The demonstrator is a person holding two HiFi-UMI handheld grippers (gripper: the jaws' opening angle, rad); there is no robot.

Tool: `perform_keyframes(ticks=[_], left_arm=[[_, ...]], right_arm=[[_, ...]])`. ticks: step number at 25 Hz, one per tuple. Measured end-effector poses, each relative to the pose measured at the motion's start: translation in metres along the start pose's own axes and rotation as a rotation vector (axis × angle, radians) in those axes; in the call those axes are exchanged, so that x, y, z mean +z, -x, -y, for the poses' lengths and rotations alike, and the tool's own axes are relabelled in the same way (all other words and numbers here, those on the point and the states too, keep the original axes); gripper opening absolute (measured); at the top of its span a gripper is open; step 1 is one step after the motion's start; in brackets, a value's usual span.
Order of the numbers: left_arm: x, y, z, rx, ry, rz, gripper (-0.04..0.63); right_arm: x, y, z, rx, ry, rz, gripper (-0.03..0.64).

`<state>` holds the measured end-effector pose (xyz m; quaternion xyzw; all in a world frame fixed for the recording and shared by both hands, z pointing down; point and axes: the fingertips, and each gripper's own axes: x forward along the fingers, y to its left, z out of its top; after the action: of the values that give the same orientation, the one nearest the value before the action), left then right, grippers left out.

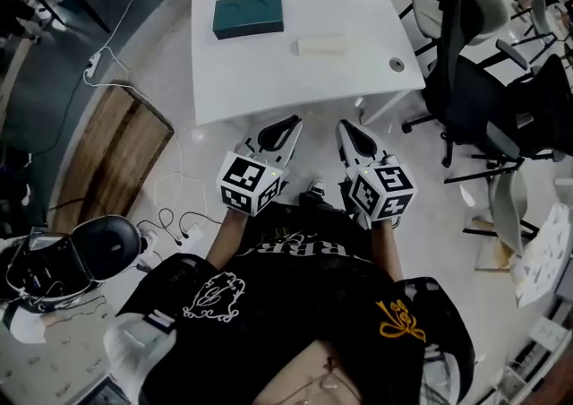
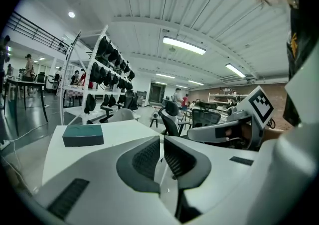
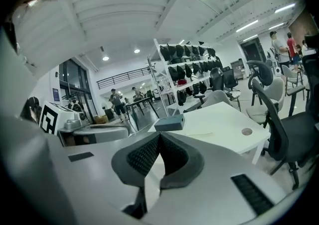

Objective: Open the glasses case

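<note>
A dark teal glasses case (image 1: pixel 248 14) lies closed near the far left corner of a white table (image 1: pixel 269 72). It also shows as a teal case (image 2: pixel 82 135) in the left gripper view and as a small box (image 3: pixel 169 123) in the right gripper view. My left gripper (image 1: pixel 293 121) and right gripper (image 1: pixel 345 127) hover side by side just short of the table's near edge, both shut and empty. The left jaws (image 2: pixel 162 142) and right jaws (image 3: pixel 159 137) meet at their tips.
A flat white slab (image 1: pixel 320 46) lies mid-table, and a round cable hole (image 1: pixel 396 64) sits near the right corner. Black office chairs (image 1: pixel 483 99) crowd the table's right side. A wooden board (image 1: pixel 107 148) and cables lie on the floor at left.
</note>
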<state>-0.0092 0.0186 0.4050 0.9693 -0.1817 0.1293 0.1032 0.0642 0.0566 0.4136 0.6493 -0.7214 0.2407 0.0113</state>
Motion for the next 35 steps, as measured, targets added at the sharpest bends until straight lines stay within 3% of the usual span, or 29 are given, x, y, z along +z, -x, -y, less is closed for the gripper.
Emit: perform_keyframes(ticks=[12,19,31,35], left_arm=[[0.001,-0.028,0.014,0.068,-0.008,-0.04,0.037],[-0.003,-0.042,-0.008,0.085,0.005,-0.068,0.037],[0.008,-0.12,-0.105,0.079,0.001,-0.086,0.038],[0.008,-0.141,-0.145,0.075,-0.003,-0.104,0.038]], right_arm=[[-0.004,-0.008,0.043,0.064,-0.06,-0.022,0.014],[0.0,-0.033,0.053,0.077,-0.075,-0.039,0.014],[0.043,-0.132,0.121,0.002,-0.043,-0.046,0.014],[0.059,-0.172,0.148,-0.06,0.058,-0.04,0.014]])
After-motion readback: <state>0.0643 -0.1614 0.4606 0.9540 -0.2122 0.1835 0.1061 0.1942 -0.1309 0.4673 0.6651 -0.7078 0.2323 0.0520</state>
